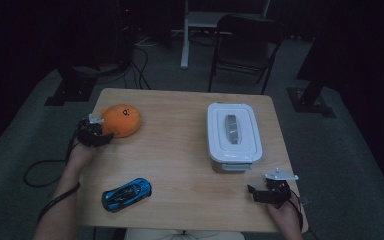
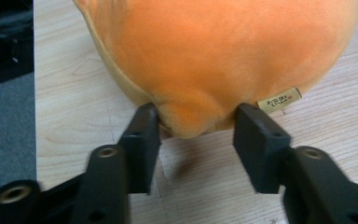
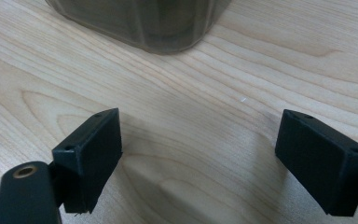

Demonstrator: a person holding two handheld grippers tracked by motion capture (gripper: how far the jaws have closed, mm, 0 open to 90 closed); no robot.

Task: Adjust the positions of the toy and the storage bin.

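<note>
the plush (image 1: 121, 120), a round orange stuffed toy, lies near the far left corner of the table (image 1: 180, 145), well apart from the white lidded box (image 1: 234, 135) at the right and the blue toy car (image 1: 126, 193) near the front edge; the left gripper (image 1: 101, 135) is at its near left side, and in the left gripper view the fingertips (image 2: 144, 122) press into a small bulge at the plush's (image 2: 214, 56) lower end, the fabric dimpling and puckering between the jaws, so this gripper is clamped on the plush; the right gripper (image 1: 254, 192) rests by the front right corner with its jaws standing wide and nothing between them, the bare wood and a corner of the box (image 3: 144, 23) ahead of it; the plush looks light, soft and springy, so it will likely squash rather than resist, and a pinch on a small fold could slide off as the stuffing gives; the fuzzy cloth should offer good friction and there is nothing fragile about it; a deeper bite around a fuller part of the body, away from the sewn label (image 2: 279, 100), would probably hold more surely than the narrow tip held now.
</note>
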